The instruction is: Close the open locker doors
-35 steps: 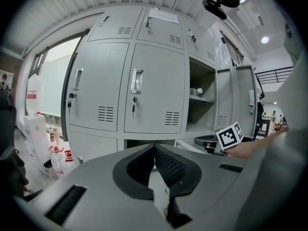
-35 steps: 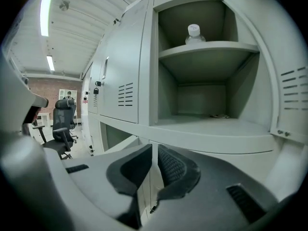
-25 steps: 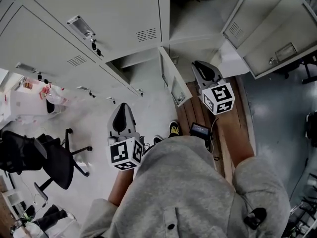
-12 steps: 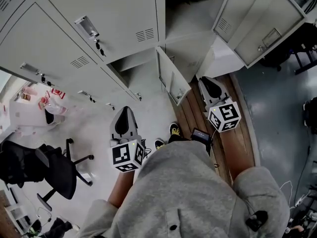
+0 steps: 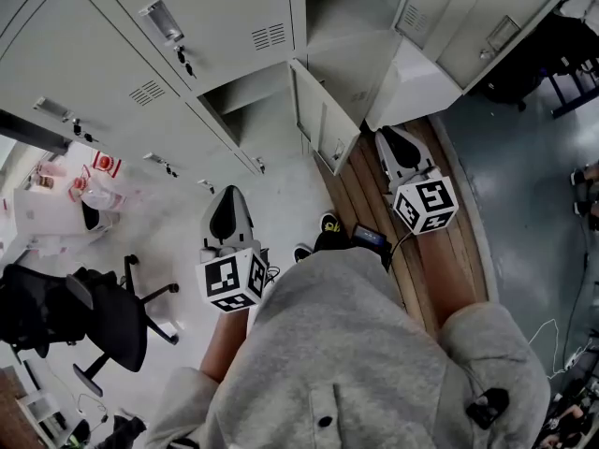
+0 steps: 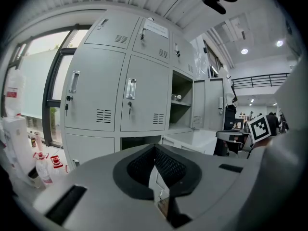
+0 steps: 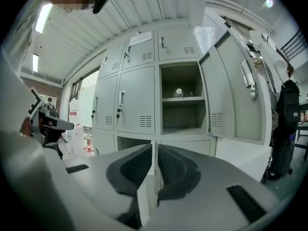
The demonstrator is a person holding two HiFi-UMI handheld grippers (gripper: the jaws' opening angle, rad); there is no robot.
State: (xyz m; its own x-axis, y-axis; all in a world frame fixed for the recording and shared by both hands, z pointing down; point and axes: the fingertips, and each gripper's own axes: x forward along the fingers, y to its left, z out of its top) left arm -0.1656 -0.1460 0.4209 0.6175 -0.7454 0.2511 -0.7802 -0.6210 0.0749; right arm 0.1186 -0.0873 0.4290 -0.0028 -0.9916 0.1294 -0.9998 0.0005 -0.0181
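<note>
Your left gripper (image 6: 155,150) has its jaws together at the tips with nothing between them; in the head view it (image 5: 227,204) sits at lower left of centre, over the pale floor. Your right gripper (image 7: 155,150) has its jaws all but together, only a thin slit left, and it grips nothing either; in the head view it (image 5: 391,143) sits right of centre, above the wooden planks (image 5: 370,199). Both point at the bank of grey lockers (image 5: 197,26) that fills the top of the frame. The lower locker door (image 5: 323,129) stands swung out at upper centre, between your two grippers and near the right one's tips but apart from them. The upper locker door (image 7: 236,100) also hangs wide open, at the right of the right gripper view, beside a bare compartment with a shelf (image 7: 180,99) carrying one small object too small to name. A black office chair (image 5: 94,311) stands at lower left, well apart from the lockers. Your grey sweatshirt (image 5: 356,363) fills the bottom of the frame.
</note>
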